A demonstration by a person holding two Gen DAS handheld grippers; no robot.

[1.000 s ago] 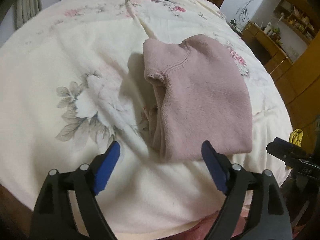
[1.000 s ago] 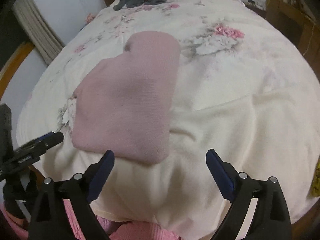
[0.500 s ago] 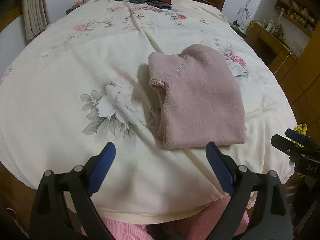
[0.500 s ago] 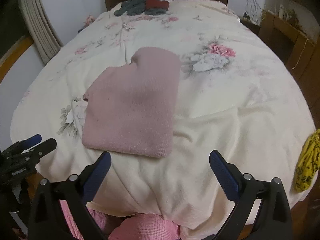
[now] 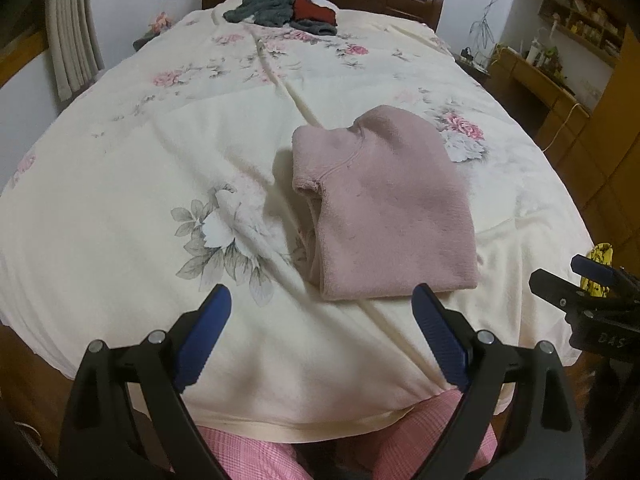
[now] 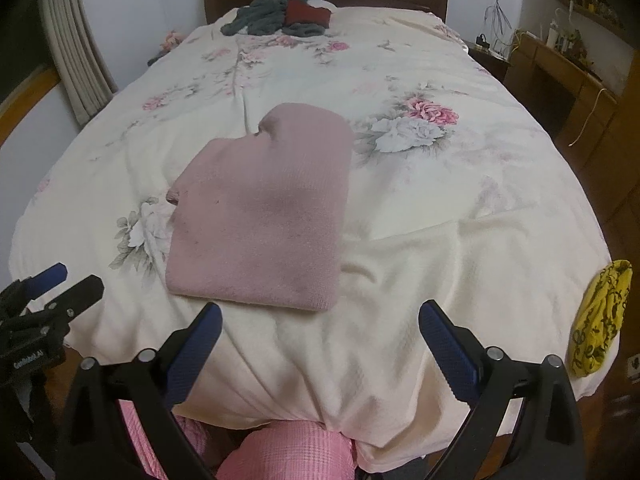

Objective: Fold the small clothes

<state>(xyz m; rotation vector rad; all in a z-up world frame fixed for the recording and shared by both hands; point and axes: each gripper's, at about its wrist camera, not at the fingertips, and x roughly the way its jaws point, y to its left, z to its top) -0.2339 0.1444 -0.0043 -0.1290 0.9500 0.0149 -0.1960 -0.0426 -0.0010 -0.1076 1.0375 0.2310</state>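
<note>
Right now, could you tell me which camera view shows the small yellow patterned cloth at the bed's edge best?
The right wrist view: the yellow patterned cloth shows whole there, draped over the bed's right edge. The left wrist view catches only a sliver behind the right gripper.

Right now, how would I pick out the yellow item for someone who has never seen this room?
Start at the floral bedspread. Follow its near edge to the right-hand corner, well right of the folded pink sweater. The yellow cloth hangs there, the only bright yellow piece, marked with dark squiggles.
</note>
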